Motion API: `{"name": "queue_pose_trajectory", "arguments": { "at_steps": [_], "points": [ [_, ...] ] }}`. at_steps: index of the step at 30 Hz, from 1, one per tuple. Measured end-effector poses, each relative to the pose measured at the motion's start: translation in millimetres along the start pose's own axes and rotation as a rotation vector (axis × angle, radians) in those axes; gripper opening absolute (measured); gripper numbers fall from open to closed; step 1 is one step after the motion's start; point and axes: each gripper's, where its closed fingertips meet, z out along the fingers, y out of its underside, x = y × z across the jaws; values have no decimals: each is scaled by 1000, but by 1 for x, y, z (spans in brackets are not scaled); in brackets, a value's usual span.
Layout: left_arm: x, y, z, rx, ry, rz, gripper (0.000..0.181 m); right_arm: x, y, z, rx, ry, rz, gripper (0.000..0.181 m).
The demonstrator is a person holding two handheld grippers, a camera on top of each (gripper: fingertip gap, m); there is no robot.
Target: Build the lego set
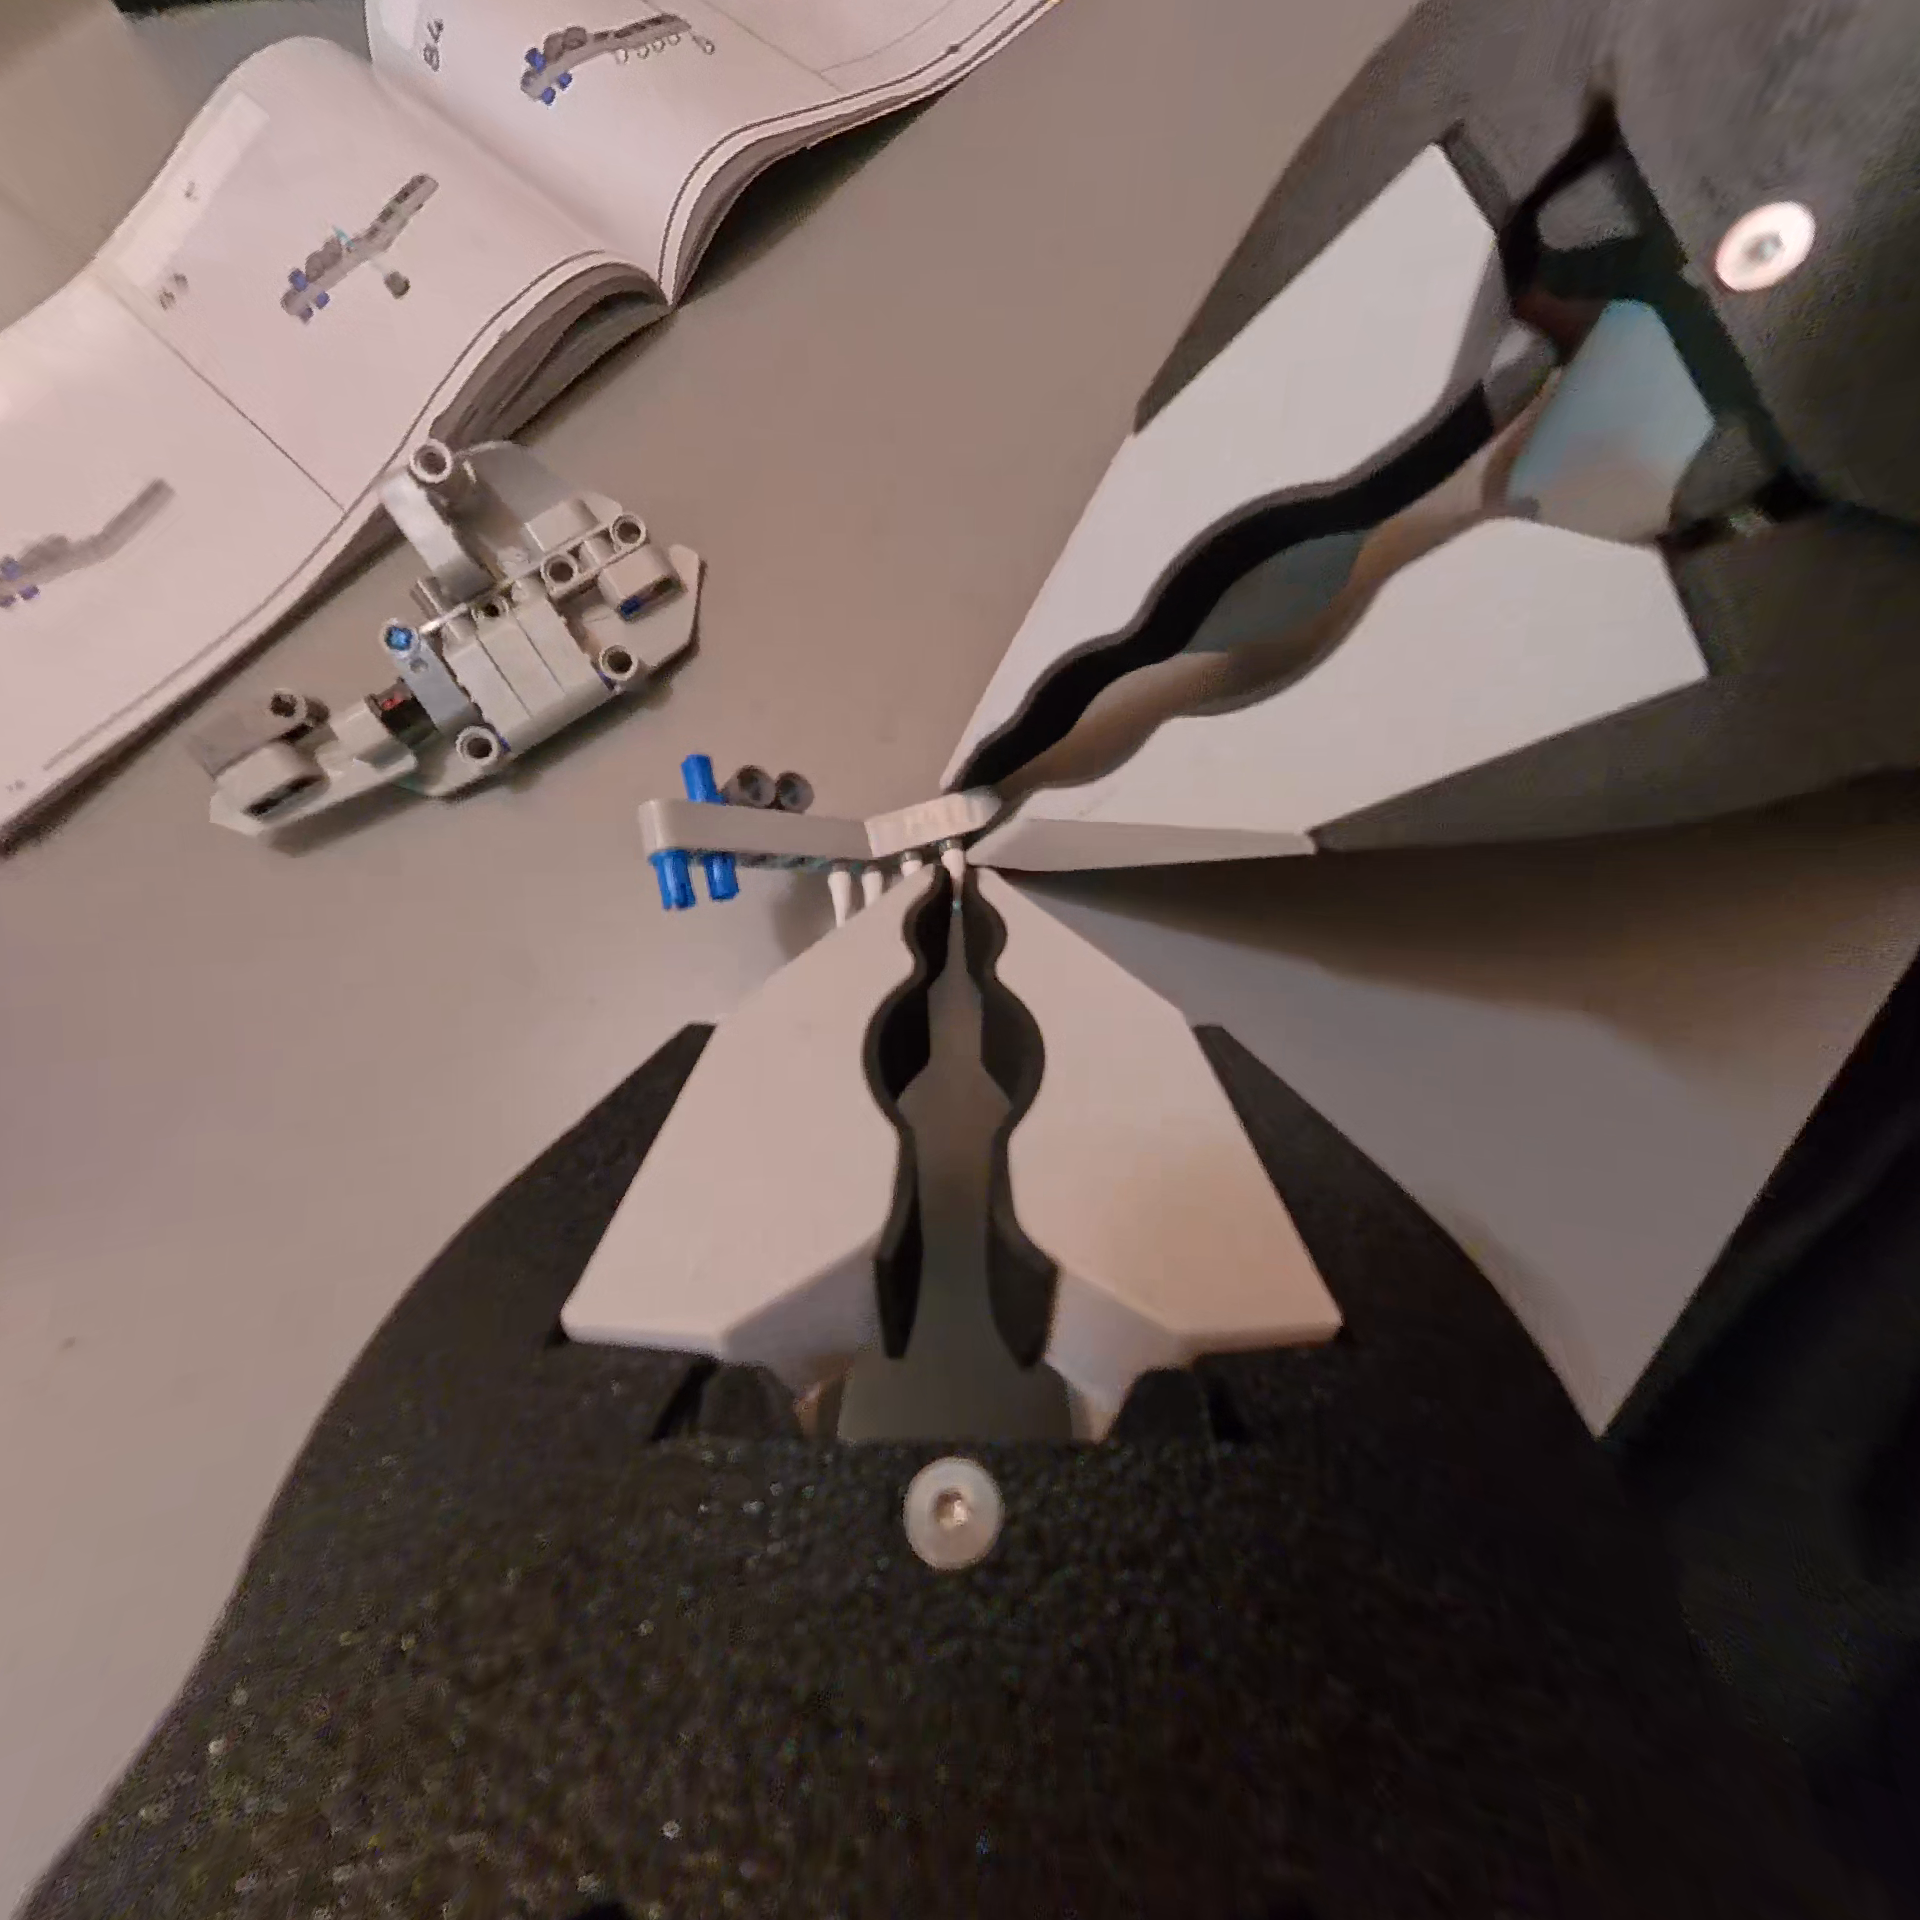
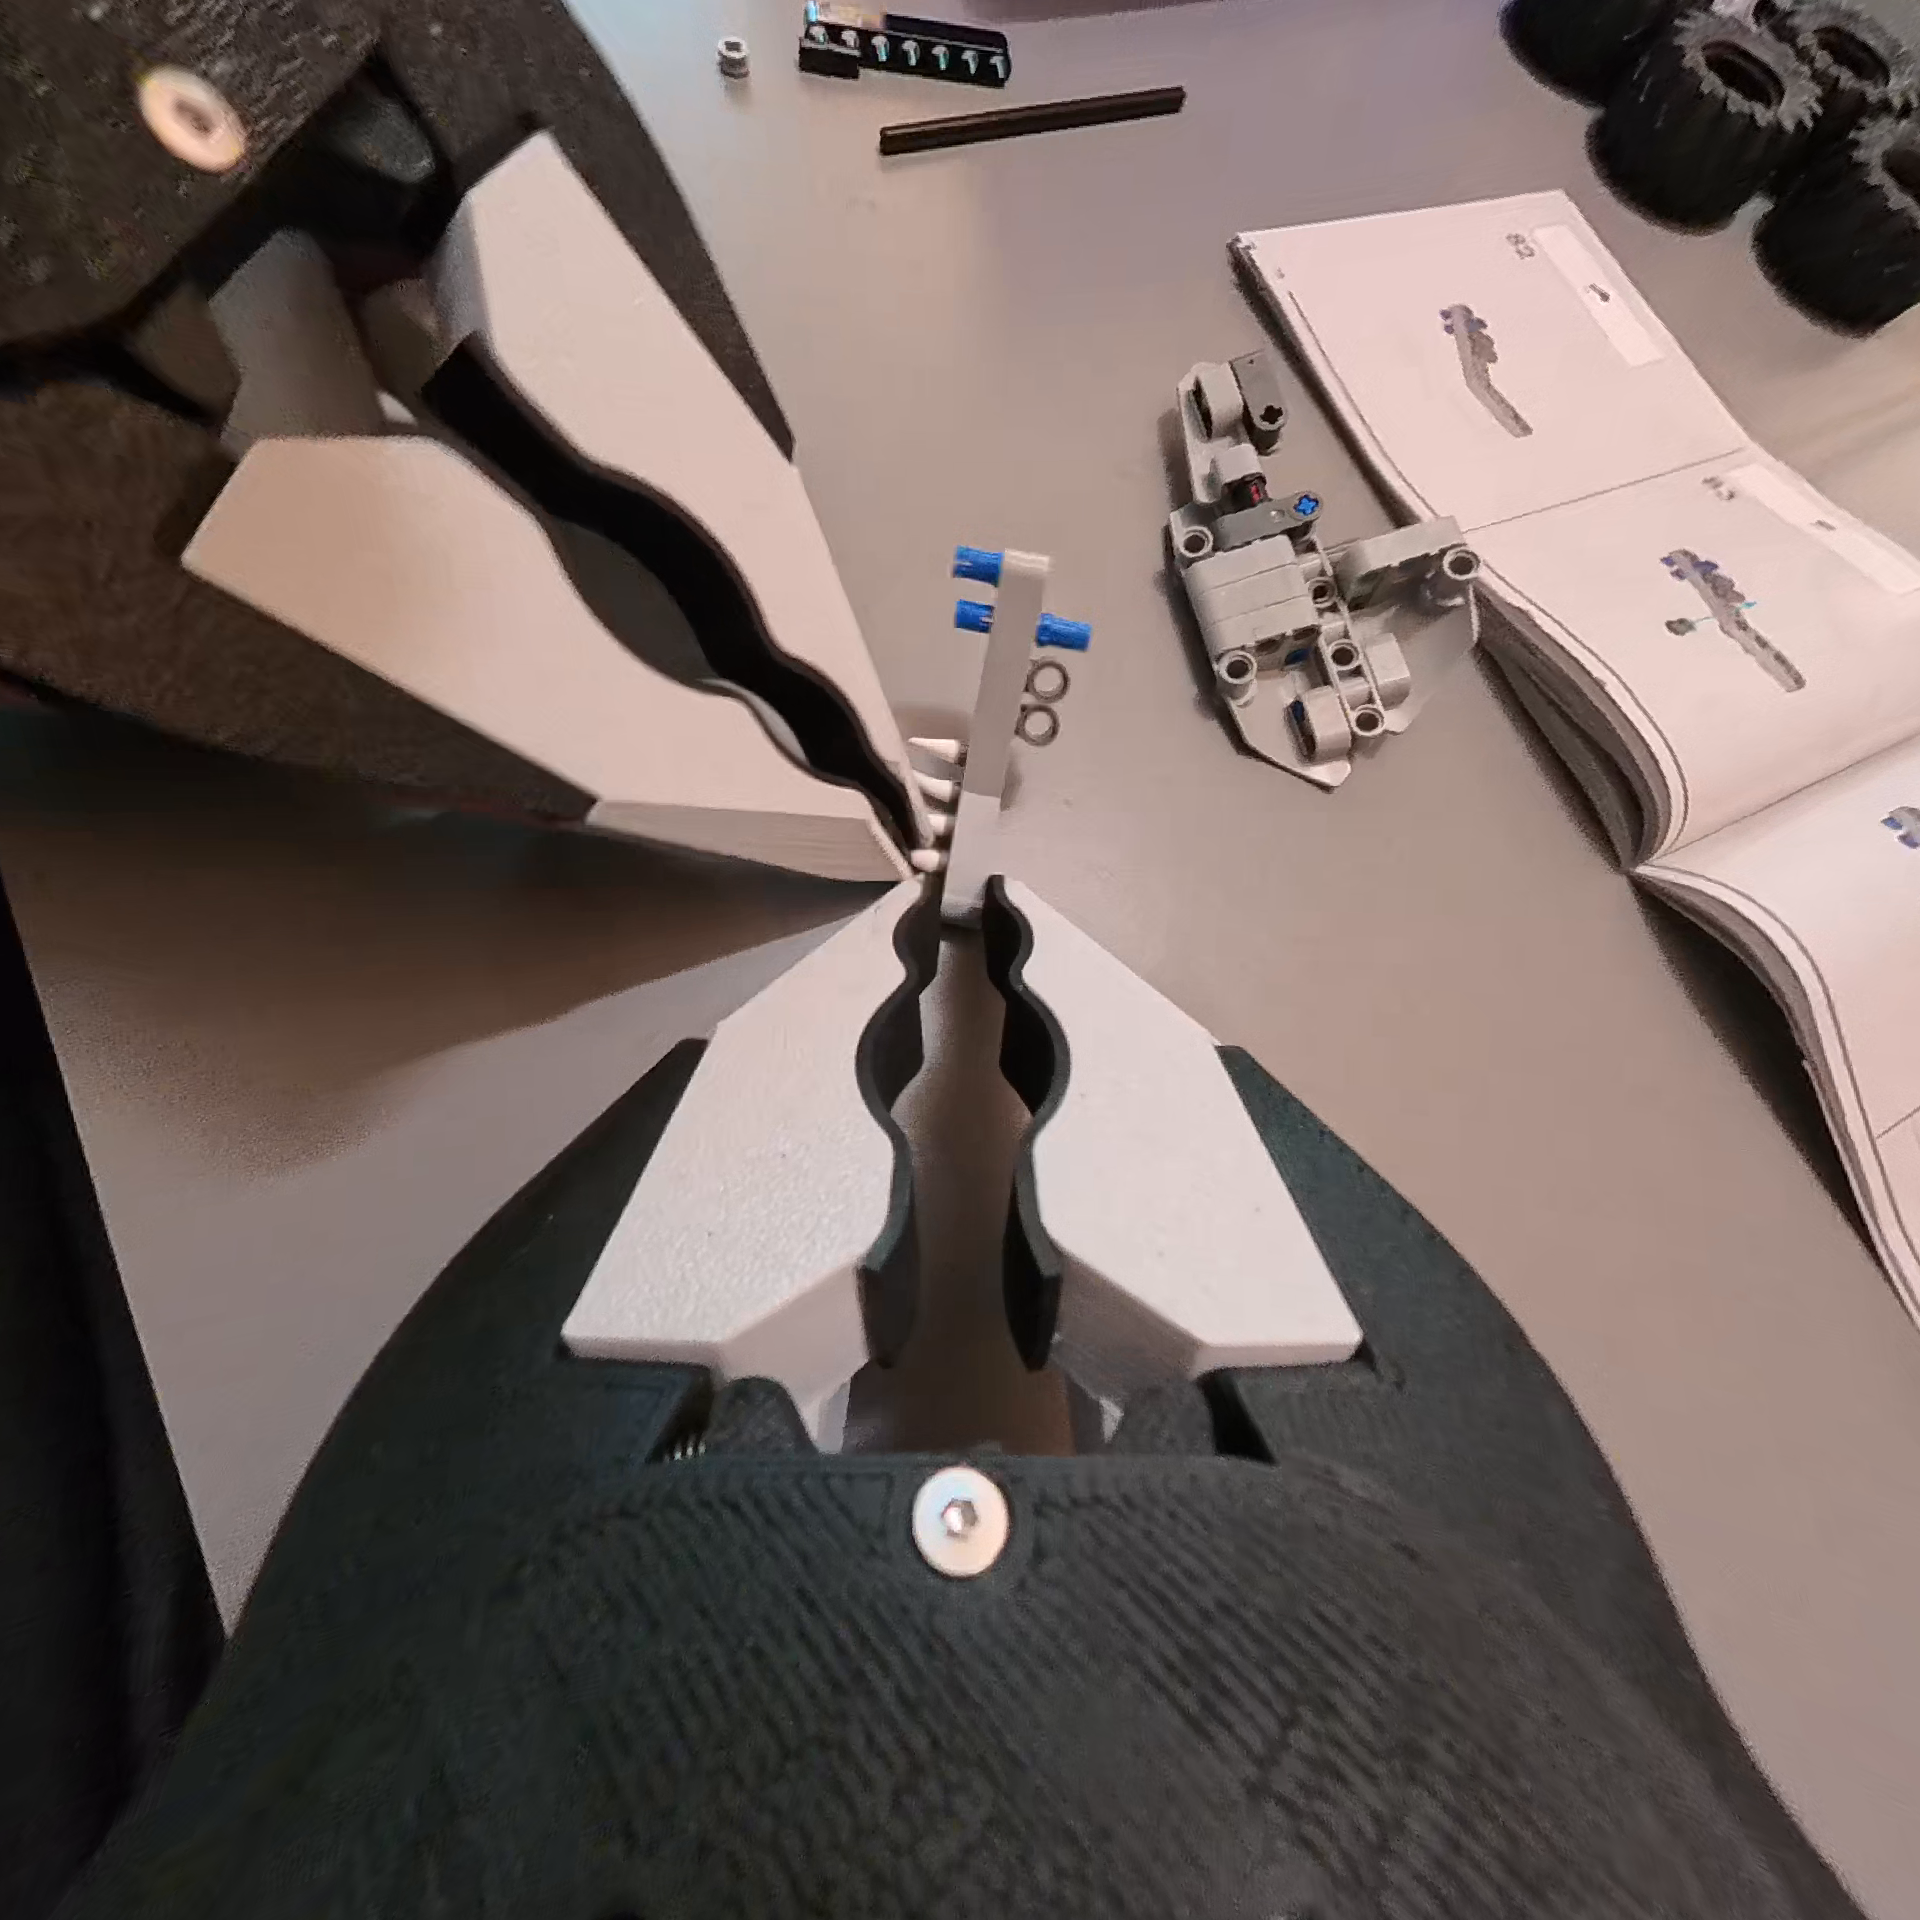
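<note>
Grey table (image 2: 1351, 1039), open booklet (image 2: 1558, 416), black tyres (image 2: 1766, 125)

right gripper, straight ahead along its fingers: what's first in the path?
The right gripper is already shut on the near end of the grey beam, which runs forward along its line. Past the beam's far tip with the blue pins, only bare table shows before the black axle, though depth is unclear.
</note>
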Motion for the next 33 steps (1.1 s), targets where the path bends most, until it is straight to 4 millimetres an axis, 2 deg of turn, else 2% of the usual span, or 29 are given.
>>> {"name": "queue_pose_trajectory", "arguments": {
  "at_steps": [6, 16, 21, 23, 25, 28, 30, 33],
  "points": [
    [0, -3, 3, 4, -29, 69, 0, 6, 1, -1, -1, -15, 70, 7],
    [3, -7, 6, 11, 7, 82, 7, 14, 1, -4, 21, -60, 143, 7],
    [6, -19, 4, 80, -4, 136, 11, 30, -7, -15, 116, -22, 165, 6],
    [4, -29, -1, 136, -26, 148, 12, 39, -13, -25, 191, 11, 143, 6],
    [4, -41, -7, 197, -40, 174, 14, 46, -28, -40, 333, 43, 86, 6],
    [3, -63, -22, 301, -69, 234, 16, 55, -50, -72, 605, 137, -52, 6],
    [5, -79, -32, 366, -75, 270, 17, 61, -57, -93, 751, 180, -86, 6],
    [16, -106, -49, 463, -37, 320, 20, 59, -68, -124, 942, 202, -159, 6]
  ]
}}
